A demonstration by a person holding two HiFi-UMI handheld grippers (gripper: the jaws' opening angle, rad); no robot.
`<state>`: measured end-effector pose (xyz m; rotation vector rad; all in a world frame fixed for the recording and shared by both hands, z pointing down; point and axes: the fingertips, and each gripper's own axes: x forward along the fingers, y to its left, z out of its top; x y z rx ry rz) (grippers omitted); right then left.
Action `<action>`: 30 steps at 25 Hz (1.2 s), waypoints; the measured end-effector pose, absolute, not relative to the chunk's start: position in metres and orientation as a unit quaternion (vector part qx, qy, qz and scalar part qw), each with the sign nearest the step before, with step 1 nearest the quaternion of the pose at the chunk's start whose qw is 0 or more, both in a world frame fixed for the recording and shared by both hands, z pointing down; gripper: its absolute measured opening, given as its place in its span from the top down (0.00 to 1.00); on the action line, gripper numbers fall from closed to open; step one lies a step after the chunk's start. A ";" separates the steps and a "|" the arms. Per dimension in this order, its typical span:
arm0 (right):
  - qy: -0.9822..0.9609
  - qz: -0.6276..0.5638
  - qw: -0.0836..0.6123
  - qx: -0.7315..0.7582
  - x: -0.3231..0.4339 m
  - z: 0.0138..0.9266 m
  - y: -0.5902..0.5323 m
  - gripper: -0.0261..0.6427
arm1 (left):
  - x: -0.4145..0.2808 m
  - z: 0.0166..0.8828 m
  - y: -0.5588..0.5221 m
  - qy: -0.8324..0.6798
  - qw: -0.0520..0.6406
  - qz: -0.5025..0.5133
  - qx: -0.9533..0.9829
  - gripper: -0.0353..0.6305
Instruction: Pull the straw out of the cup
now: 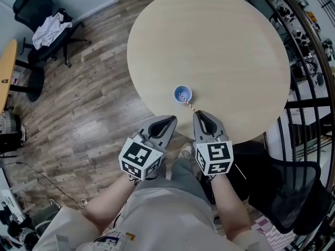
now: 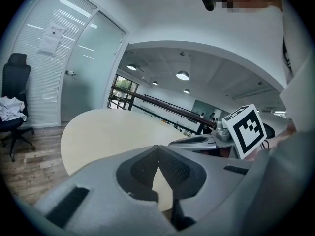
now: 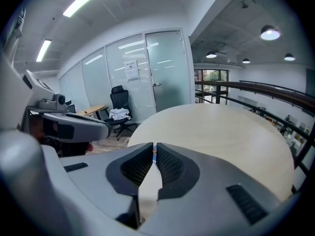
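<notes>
A small blue cup point(image 1: 182, 94) stands near the close edge of the round pale table point(image 1: 220, 46). A striped straw point(image 1: 189, 104) leans out of it toward me. Its outer end meets the tip of my right gripper point(image 1: 199, 114), whose jaws are closed down to a thin slit on it. In the right gripper view the right gripper point(image 3: 154, 148) shows only that slit and a sliver of blue at the tips; the straw itself is hidden. My left gripper point(image 1: 171, 120) hovers off the table edge, left of the cup, shut and empty. The left gripper point(image 2: 158, 149) has its tips touching in its own view.
An office chair point(image 1: 47, 27) with cloth on it stands on the wood floor at the upper left. A black chair point(image 1: 293, 192) sits at the lower right, beside a railing point(image 1: 309, 51). A desk edge point(image 1: 6, 67) shows at far left.
</notes>
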<state>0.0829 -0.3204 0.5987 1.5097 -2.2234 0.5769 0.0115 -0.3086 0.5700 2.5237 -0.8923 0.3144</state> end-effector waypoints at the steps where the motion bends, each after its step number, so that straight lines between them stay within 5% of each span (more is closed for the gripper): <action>1: -0.793 0.203 0.191 0.541 0.084 0.593 -0.321 0.91 | 0.011 0.565 -0.308 -0.323 0.219 0.110 0.914 0.93; 11: -0.799 0.162 0.101 0.571 0.095 0.493 -0.329 0.91 | 0.009 0.486 -0.323 -0.321 0.182 0.062 0.927 0.93; 30: -0.803 -0.075 -0.062 0.587 0.128 0.197 -0.311 0.91 | -0.012 0.223 -0.348 -0.320 -0.016 -0.085 0.943 0.93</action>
